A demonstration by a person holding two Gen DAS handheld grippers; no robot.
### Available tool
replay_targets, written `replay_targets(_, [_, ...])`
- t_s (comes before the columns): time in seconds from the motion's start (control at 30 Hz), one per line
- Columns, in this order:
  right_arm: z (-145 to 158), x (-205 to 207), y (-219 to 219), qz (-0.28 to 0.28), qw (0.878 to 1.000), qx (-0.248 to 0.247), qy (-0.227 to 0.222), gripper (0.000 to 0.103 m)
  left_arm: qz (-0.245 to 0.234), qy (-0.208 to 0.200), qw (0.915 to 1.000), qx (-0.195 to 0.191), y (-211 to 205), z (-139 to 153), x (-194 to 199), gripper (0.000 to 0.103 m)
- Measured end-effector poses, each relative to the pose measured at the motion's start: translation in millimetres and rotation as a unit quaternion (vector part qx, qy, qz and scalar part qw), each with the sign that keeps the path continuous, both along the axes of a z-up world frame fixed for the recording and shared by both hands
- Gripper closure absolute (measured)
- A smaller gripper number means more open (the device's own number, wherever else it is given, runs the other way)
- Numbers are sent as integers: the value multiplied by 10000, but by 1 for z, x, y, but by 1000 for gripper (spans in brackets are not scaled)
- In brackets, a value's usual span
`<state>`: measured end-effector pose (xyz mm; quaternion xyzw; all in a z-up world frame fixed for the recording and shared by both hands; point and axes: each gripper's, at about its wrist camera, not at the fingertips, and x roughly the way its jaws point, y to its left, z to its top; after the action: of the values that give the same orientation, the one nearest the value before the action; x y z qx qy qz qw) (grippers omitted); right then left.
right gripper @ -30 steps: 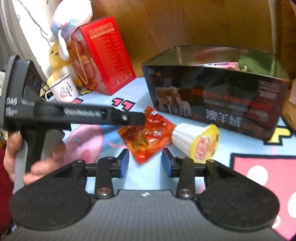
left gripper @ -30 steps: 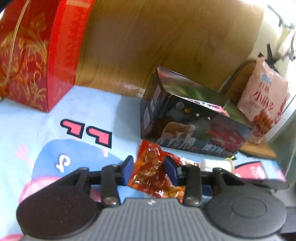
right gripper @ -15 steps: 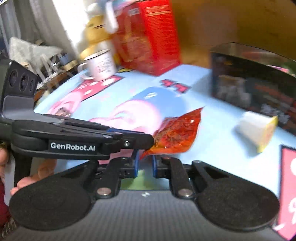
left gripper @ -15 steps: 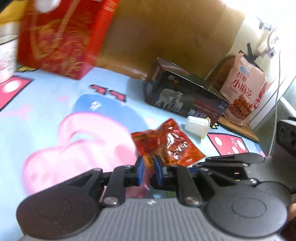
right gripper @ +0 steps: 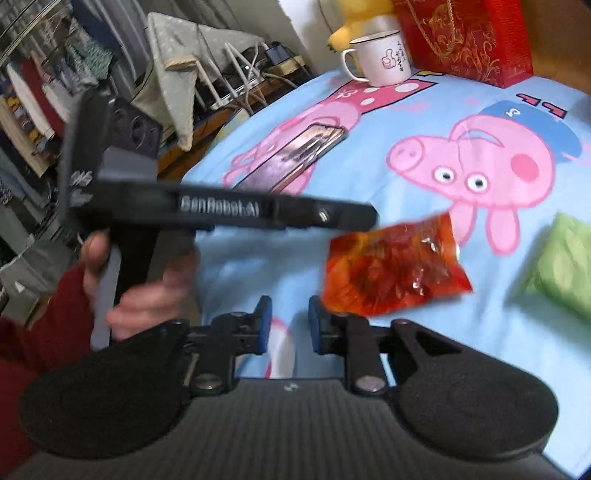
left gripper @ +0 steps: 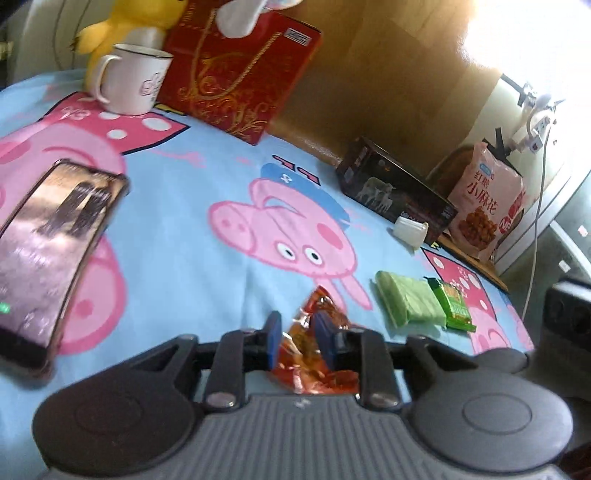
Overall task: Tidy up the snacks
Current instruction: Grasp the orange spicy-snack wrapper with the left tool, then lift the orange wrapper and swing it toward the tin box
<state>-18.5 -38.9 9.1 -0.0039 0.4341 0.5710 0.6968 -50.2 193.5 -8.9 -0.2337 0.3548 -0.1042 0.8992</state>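
My left gripper (left gripper: 297, 325) hangs low over the blue cartoon cloth (left gripper: 192, 221). A crumpled red snack packet (left gripper: 310, 354) sits between its blue pads, and the jaws are opening. A gap shows beside the left pad. In the right wrist view the packet (right gripper: 391, 266) is blurred just below the tip of the left gripper (right gripper: 369, 218), which a hand (right gripper: 147, 302) holds. My right gripper (right gripper: 290, 314) is nearer, its jaws opening with nothing between them. Two green packets (left gripper: 410, 302) lie to the right. A white cup snack (left gripper: 410, 229) rests against the dark open box (left gripper: 395, 195).
A phone (left gripper: 48, 236) lies at the left of the cloth. A white mug (left gripper: 133, 85), a red gift box (left gripper: 236, 74) and a yellow plush (left gripper: 122, 26) stand at the back. A pink snack bag (left gripper: 487, 206) leans behind the dark box.
Both grippers have drawn back from the dark box, the red packet coming along with the left one. Both jaws closed half a second ago and now stand parted. The green packets and phone have come into view.
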Motion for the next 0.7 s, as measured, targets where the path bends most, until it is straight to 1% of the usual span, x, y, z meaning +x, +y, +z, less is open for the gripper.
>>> replay_targets(0.03, [1, 0, -7, -77, 10000, -22, 5, 73, -3, -1, 10000, -67, 2, -1, -1, 75])
replay_targets(0.1, [2, 3, -23, -339, 9993, 30, 147, 71, -66, -14, 9998, -186, 2, -3, -2, 72])
replay_targets(0.2, [1, 9, -46, -875, 9956, 121, 309, 67, -198, 0, 9996, -188, -4, -6, 1, 67])
replay_targets(0.27, [-3, 15, -57, -1217, 9916, 116, 418, 67, -291, 32, 9994, -176, -10, -8, 4, 63])
replay_targets(0.33, [-6, 16, -57, -1455, 9881, 117, 486, 67, -351, -20, 9993, -121, -15, -7, 3, 60])
replay_targets(0.4, [-8, 17, -56, -1551, 9861, 200, 552, 67, -411, -23, 9990, -176, -18, -9, 3, 60])
replay_targets(0.47, [-9, 17, -45, -1596, 9858, 251, 467, 67, -457, -25, 9987, -228, -21, -9, 2, 60])
replay_targets(0.57, [-11, 17, -32, -1676, 9851, 321, 197, 66, -337, -62, 9994, -112, -25, -9, -2, 60])
replay_targets(0.63, [-12, 18, -35, -1749, 9839, 353, 66, 66, -274, -47, 9994, -222, -22, -10, -5, 60])
replay_targets(0.7, [-13, 18, -38, -1739, 9840, 388, 23, 66, -281, -8, 9988, -413, -18, -11, -6, 60])
